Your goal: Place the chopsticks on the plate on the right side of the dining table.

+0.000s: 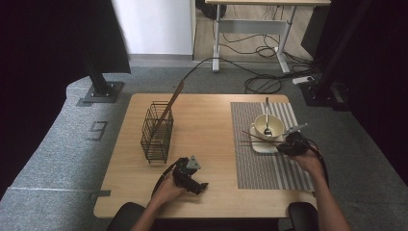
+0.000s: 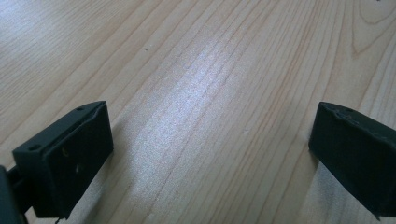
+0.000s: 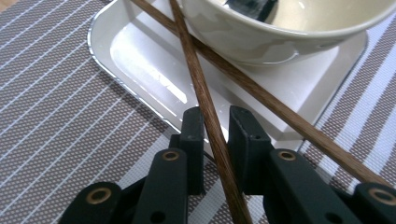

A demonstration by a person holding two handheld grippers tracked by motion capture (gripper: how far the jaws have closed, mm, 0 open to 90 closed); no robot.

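Two brown chopsticks lie crossed on a white tray (image 3: 140,56) under a cream bowl (image 3: 261,37). One chopstick (image 3: 205,98) runs between the jaws of my right gripper (image 3: 215,116). It lies close to one pad, and a narrow gap shows at the other, so the jaws are open. The second chopstick (image 3: 280,109) passes to the side of them. From above, the right gripper (image 1: 284,144) sits at the tray's near edge, below the bowl (image 1: 267,126), which holds a spoon (image 1: 267,120). My left gripper (image 2: 210,135) stands wide open over bare wood, and from above it (image 1: 199,186) is at the table's front.
A black wire basket (image 1: 157,132) stands left of centre with a long brown stick (image 1: 171,103) leaning out of it. A striped placemat (image 1: 269,163) covers the table's right side under the tray. The wooden table (image 1: 211,120) stands on grey carpet.
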